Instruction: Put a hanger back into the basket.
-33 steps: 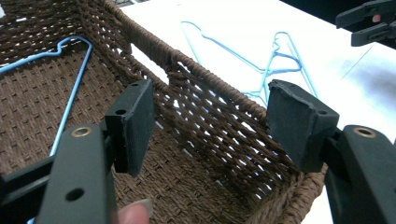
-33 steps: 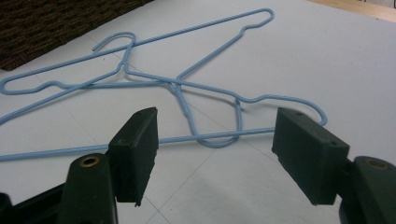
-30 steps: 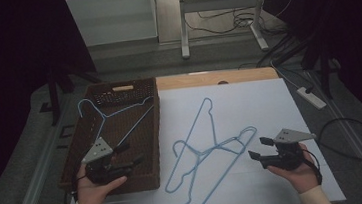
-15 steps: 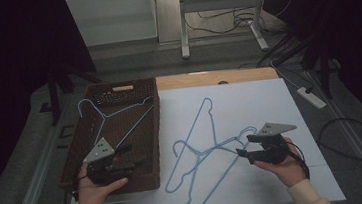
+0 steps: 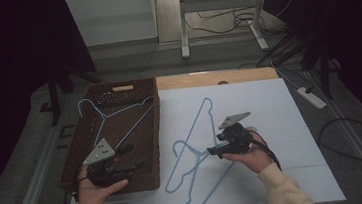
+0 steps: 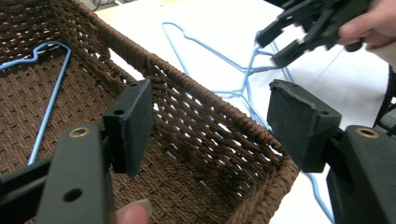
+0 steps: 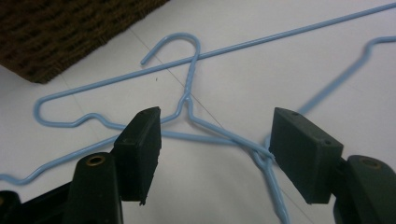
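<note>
Right gripper view: right tool [image 7: 212, 154] spread over thin blue wire hangers [image 7: 187, 100]; woven basket [image 7: 70, 28] nearby.

white-topped table [image 5: 275, 108], bare wood strip along its far edge [image 5: 246, 75], brown wicker basket [image 5: 151, 155] on the left part, tangle of light blue wire hangers [image 5: 193, 146] flat on the white surface just right of basket

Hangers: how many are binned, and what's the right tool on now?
One blue hanger already lies in the wicker basket. The right tool is open over the tangled hangers on the white sheet, gripping nothing yet. Those hangers remain. The left tool waits open over the basket.
</note>
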Action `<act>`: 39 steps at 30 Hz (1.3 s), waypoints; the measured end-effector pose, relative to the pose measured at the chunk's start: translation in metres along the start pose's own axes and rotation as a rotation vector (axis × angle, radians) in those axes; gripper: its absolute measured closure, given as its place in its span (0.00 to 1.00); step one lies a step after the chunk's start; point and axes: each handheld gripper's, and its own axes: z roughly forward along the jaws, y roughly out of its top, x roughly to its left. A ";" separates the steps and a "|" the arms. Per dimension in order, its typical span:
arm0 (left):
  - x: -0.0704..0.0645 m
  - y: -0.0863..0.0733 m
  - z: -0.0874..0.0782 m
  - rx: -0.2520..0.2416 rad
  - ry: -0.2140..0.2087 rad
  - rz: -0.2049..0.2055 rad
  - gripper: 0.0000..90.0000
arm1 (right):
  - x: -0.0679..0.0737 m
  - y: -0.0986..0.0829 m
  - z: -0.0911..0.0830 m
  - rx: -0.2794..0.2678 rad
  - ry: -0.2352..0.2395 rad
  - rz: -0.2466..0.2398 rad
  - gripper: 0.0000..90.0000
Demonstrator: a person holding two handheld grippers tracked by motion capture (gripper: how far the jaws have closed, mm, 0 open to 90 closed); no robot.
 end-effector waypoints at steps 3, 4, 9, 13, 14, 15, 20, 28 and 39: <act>-0.001 0.000 0.001 0.005 -0.004 0.001 0.36 | 0.001 0.010 0.017 0.053 0.001 0.000 0.38; -0.001 0.000 0.002 0.007 -0.005 0.002 0.36 | 0.001 0.012 0.021 0.060 0.002 -0.002 0.38; -0.001 -0.001 0.002 0.006 -0.006 0.003 0.36 | 0.003 0.023 0.040 0.091 0.020 0.005 0.40; -0.003 -0.001 0.002 0.000 -0.007 0.012 0.37 | 0.007 0.028 0.059 0.121 0.013 -0.013 0.43; -0.003 -0.001 0.002 0.001 -0.007 0.012 0.37 | 0.008 0.028 0.062 0.129 0.013 -0.011 0.44; -0.003 -0.001 0.002 0.002 -0.007 0.012 0.37 | 0.009 0.029 0.064 0.132 0.010 -0.011 0.45; -0.002 -0.001 0.001 0.002 -0.009 0.010 0.37 | 0.015 0.035 0.076 0.170 -0.013 -0.016 0.50; -0.003 0.000 -0.001 -0.004 -0.011 0.011 0.37 | 0.024 0.039 0.090 0.229 -0.051 -0.027 0.65; -0.003 0.000 0.000 0.002 -0.010 0.012 0.37 | 0.030 0.041 0.091 0.256 -0.114 -0.014 0.84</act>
